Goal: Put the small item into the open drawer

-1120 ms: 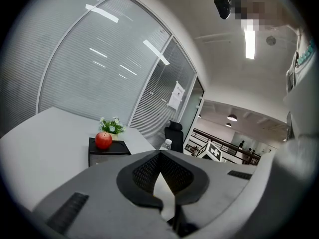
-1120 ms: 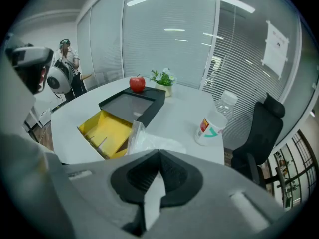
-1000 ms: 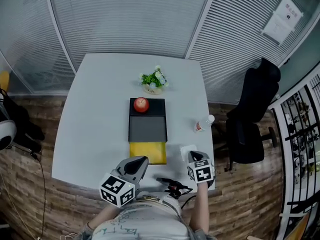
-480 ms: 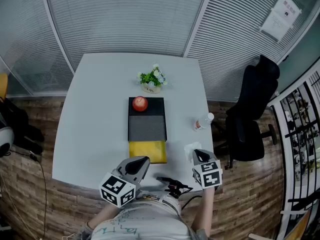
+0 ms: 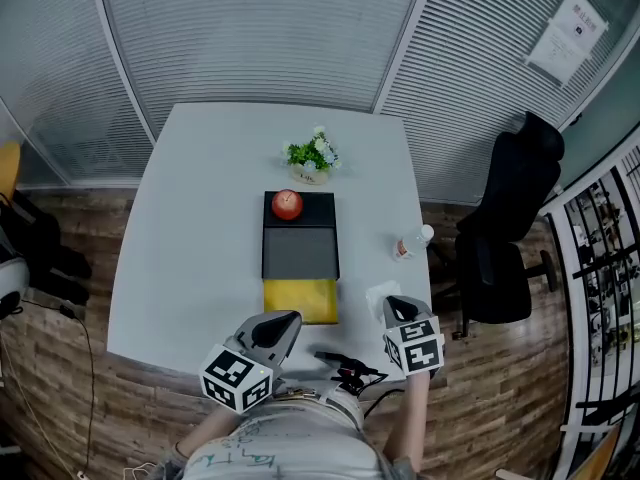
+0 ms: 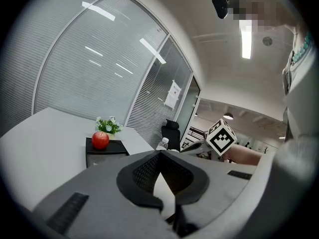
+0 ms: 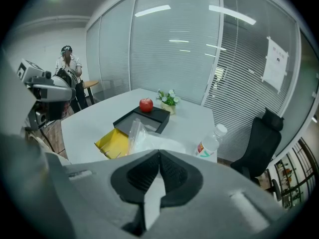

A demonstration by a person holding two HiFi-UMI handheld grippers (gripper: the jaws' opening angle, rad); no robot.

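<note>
small clear bag (image 7: 135, 133), crumpled, pinched by its near edge in right gripper (image 7: 159, 154), jaws pressed together on it. placed forward and to the right of black box (image 5: 300, 253), near front edge of table (image 5: 200, 228), rising upright out of jaw tips. yellow drawer (image 5: 300, 300) pulled out of black box's near side, standing open. left gripper (image 6: 160, 154) closed on nothing, held in front of black box, just past drawer's near left corner. red apple (image 5: 287, 204) resting on black box's far end. flower pot (image 5: 314, 158) just behind black box. bottle (image 5: 410, 244) to right of black box, well apart from it.
</note>
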